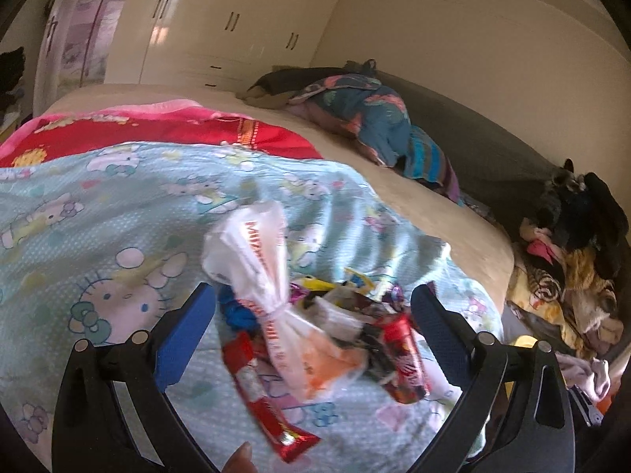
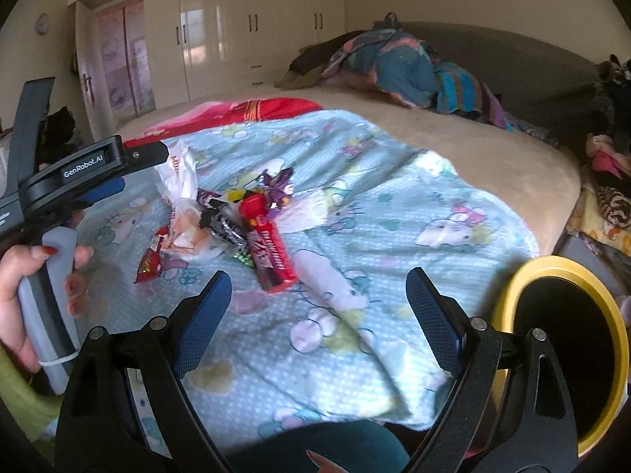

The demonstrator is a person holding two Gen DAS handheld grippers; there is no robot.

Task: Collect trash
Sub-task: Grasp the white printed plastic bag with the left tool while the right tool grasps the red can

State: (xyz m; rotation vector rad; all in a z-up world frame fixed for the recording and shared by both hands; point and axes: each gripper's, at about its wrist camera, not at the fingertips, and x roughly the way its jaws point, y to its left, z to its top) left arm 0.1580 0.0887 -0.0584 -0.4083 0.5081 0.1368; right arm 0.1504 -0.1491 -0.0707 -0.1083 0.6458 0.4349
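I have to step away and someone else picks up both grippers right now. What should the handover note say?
Left gripper: open, empty, fingers either side of the wrapper pile.
Right gripper: open, empty, above bare blanket.
Trash pile on the bed: white plastic bag, red tube, red wrapper, small wrappers.
Yellow-rimmed bin sits beside the bed near the right gripper.
Done: nothing visibly picked up yet.
Left: move all the trash into the bin.

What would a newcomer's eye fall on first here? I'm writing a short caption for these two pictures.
First, the heap of wrappers in the middle of the pale blue cartoon blanket, with a knotted white plastic bag and a red packet standing out. Next, the yellow bin at the bed's near right edge. The left gripper and right gripper both stand open.
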